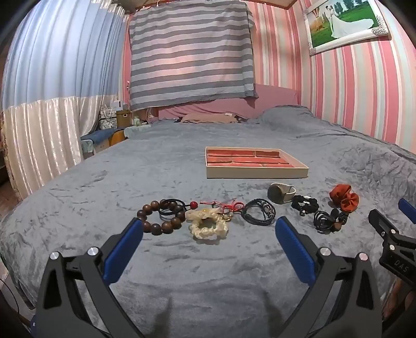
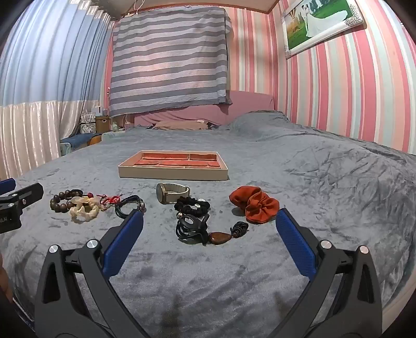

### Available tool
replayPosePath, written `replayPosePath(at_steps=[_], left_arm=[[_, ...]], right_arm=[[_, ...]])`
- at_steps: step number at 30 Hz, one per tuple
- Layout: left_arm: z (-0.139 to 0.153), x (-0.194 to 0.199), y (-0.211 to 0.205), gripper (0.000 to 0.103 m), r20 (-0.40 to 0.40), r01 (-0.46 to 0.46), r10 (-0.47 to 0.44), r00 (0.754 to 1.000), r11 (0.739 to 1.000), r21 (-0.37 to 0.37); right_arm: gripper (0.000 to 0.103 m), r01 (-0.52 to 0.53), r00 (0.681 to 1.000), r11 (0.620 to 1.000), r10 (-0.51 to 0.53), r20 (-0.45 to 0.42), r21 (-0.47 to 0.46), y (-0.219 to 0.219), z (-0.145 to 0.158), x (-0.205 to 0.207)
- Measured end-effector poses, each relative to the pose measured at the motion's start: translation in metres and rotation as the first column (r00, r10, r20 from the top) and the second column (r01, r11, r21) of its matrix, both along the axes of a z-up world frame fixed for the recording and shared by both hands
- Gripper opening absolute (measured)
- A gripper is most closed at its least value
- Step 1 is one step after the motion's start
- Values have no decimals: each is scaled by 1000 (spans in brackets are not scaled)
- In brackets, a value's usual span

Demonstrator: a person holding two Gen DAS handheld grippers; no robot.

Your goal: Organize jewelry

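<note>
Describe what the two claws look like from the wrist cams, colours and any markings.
Both look alike: the left claw and right claw have black angular plastic arms with triangular cut-outs, silver round pivot bolts, and ribbed blue pads on the fingers. White lettering, only partly readable, marks the black body. No cables show.

You worked over a bed (image 1: 182,156) spread with a grey plush blanket (image 2: 312,176). Behind its pink headboard (image 1: 275,96) hung a grey-and-white striped cloth (image 1: 191,54). Right of the bed ran pink striped wallpaper (image 2: 351,91) bearing a framed wedding photo (image 1: 343,23); left of it hung blue-and-cream curtains (image 1: 46,78).
</note>
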State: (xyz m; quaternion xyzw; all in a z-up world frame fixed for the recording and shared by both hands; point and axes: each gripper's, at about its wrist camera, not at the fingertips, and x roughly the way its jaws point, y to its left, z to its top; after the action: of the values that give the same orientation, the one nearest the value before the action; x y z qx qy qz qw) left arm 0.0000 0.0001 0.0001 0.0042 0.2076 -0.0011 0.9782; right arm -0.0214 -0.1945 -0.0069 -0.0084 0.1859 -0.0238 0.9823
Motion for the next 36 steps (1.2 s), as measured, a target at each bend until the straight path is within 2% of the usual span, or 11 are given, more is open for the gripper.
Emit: replayPosePath(at_steps=[36], left_arm=[[7, -3, -9, 99, 18, 5, -5, 1000, 1000, 2]], right_arm=[[99, 2, 1000, 1000, -2, -1, 7, -1, 1, -1]])
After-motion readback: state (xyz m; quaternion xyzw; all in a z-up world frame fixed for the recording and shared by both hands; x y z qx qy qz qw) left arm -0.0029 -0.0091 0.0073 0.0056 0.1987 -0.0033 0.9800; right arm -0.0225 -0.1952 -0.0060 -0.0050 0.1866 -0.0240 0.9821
